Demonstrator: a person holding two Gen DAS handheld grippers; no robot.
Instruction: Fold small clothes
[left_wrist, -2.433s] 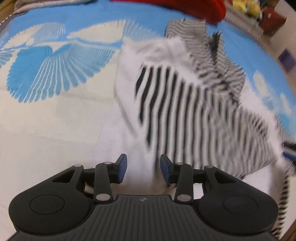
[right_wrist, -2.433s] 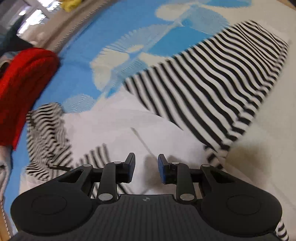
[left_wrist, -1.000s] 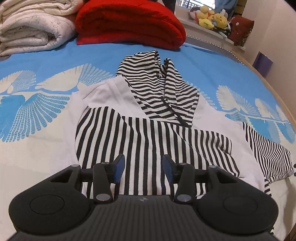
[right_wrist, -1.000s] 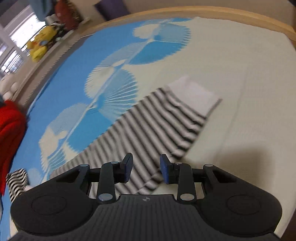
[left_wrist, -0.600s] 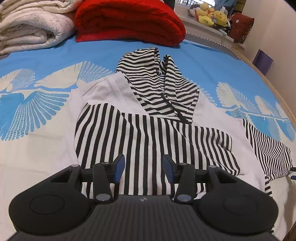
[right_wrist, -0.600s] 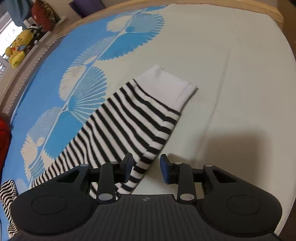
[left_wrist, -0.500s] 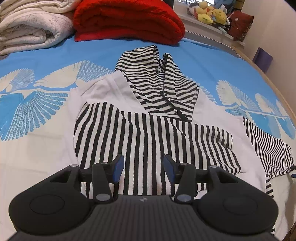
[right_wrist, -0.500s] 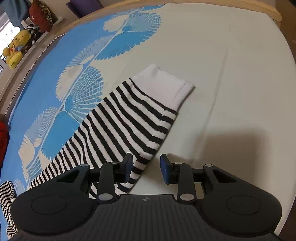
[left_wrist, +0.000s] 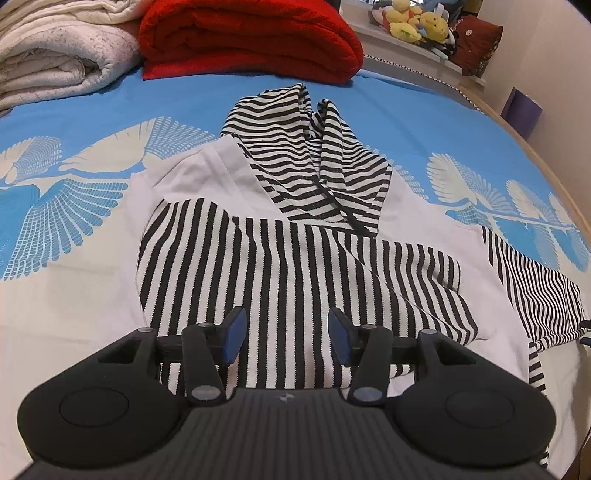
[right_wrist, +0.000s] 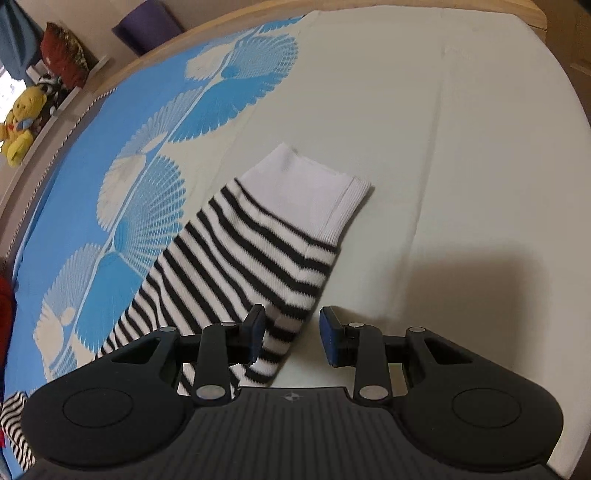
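Observation:
A small black-and-white striped hoodie (left_wrist: 295, 258) lies flat on the bed, hood (left_wrist: 310, 155) pointing away, one sleeve folded across its front. My left gripper (left_wrist: 284, 334) hovers open over the folded sleeve near the hem, nothing between its pads. The other sleeve (right_wrist: 236, 266) stretches out to the side and ends in a white cuff (right_wrist: 314, 184). My right gripper (right_wrist: 291, 338) is open just above this sleeve's near edge, a little short of the cuff, with the striped cloth under its left pad and bare sheet under the right one.
The bed sheet (left_wrist: 74, 288) is cream with blue fan prints. A folded red blanket (left_wrist: 251, 37) and a white quilt (left_wrist: 55, 55) lie at the far end. Plush toys (left_wrist: 413, 22) sit on a ledge. The wooden bed rim (right_wrist: 221, 33) curves past the sleeve.
The right gripper has come down and closer to the sleeve, so the cuff looks larger and nearer. The left gripper's jaws have spread a little; its view is otherwise the same.

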